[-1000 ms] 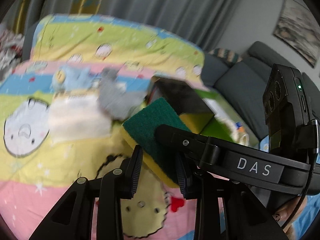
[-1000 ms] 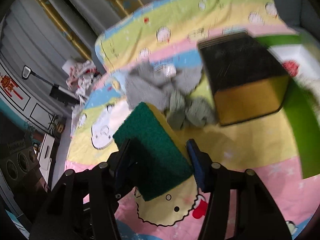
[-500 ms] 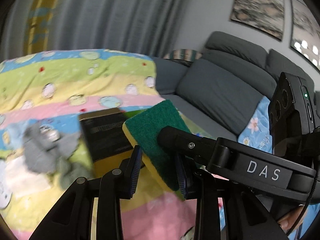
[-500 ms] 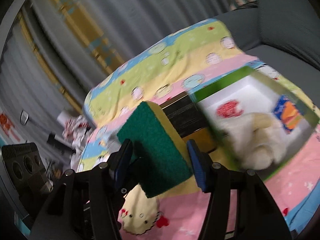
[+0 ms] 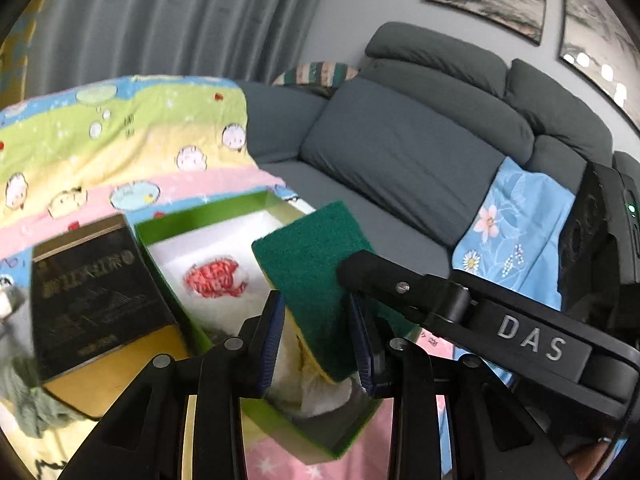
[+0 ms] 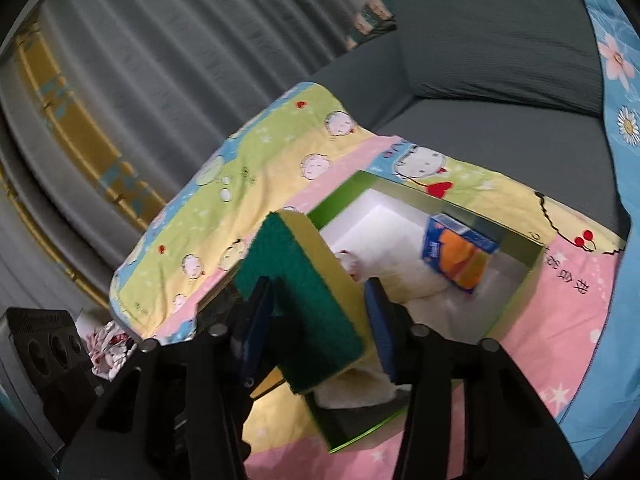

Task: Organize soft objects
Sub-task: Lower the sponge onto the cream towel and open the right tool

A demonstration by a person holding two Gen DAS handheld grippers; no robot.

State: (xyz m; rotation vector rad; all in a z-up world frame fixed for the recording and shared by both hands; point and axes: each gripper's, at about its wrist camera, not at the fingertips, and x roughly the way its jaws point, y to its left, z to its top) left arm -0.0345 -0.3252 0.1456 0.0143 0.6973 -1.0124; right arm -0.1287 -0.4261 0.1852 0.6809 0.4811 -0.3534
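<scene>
A green-and-yellow sponge [image 5: 312, 264] [image 6: 296, 292] hangs over the near end of an open green box [image 5: 200, 216] [image 6: 516, 300] with a white inside. My left gripper [image 5: 316, 300] is shut on the sponge's lower part. My right gripper [image 6: 320, 286] straddles the same sponge and its jaws are closing. One of the right gripper's fingers [image 5: 380, 280] lies on the green face, and a thin gap shows at the yellow side. In the box lie a white plush [image 6: 412, 280] with a red patch [image 5: 216, 276] and a blue-orange packet [image 6: 460, 258].
A black-and-gold box [image 5: 92, 280] stands left of the green box on a striped cartoon blanket [image 5: 120, 136]. Grey-green cloth [image 5: 24, 400] lies at the far left. A grey sofa [image 5: 400, 160] with a blue floral cover [image 5: 516, 232] is behind.
Both grippers have swept right with the sponge, from above the grey cloths and black box to over the green box. The right jaws have narrowed around the sponge.
</scene>
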